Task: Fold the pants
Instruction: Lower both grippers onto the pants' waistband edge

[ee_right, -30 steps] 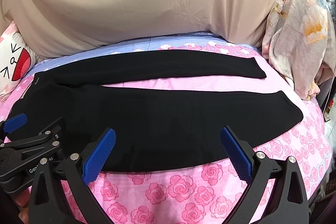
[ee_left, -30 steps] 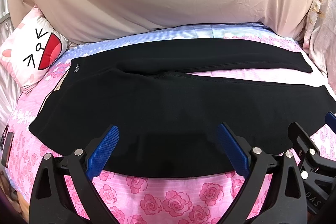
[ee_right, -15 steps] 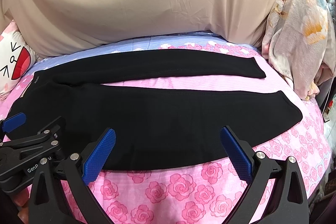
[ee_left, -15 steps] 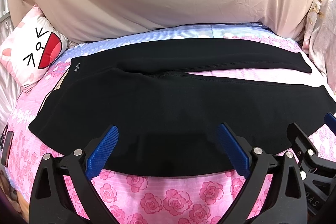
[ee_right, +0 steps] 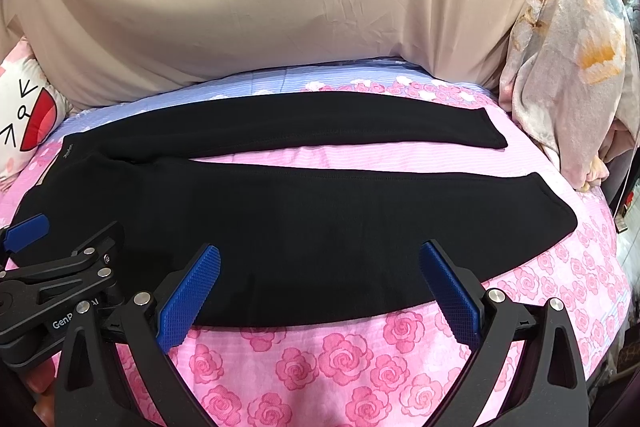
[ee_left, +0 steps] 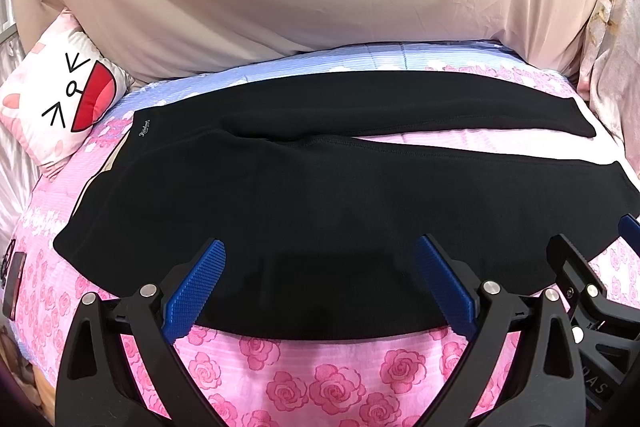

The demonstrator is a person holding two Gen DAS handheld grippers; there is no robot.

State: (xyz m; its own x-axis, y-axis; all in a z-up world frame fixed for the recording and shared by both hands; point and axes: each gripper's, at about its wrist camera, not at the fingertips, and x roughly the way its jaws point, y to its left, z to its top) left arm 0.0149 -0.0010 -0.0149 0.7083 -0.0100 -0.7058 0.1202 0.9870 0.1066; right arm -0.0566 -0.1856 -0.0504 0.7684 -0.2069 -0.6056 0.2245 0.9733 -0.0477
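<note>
Nothing's really moved; both grippers [ee_left: 320, 287] [ee_right: 320, 287] hover spread over the pants [ee_right: 280, 219] (unfolded) at the bed's [ee_right: 340, 359] near edge; next, pinch that hem.

The left claw [ee_left: 320, 287] has crept slightly forward over the pants [ee_left: 320, 195].

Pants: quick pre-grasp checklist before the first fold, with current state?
1. Pants spread flat on the bedspread, legs apart: ok.
2. Left gripper open, nothing between its fingers: ok.
3. Right gripper open, nothing between its fingers: ok.
4. Both grippers lined up over the near edge of the near leg: ok.
5. Far leg lies flat and clear of the pillow and blanket: ok.
6. Finger height above the fabric: cannot tell.
</note>
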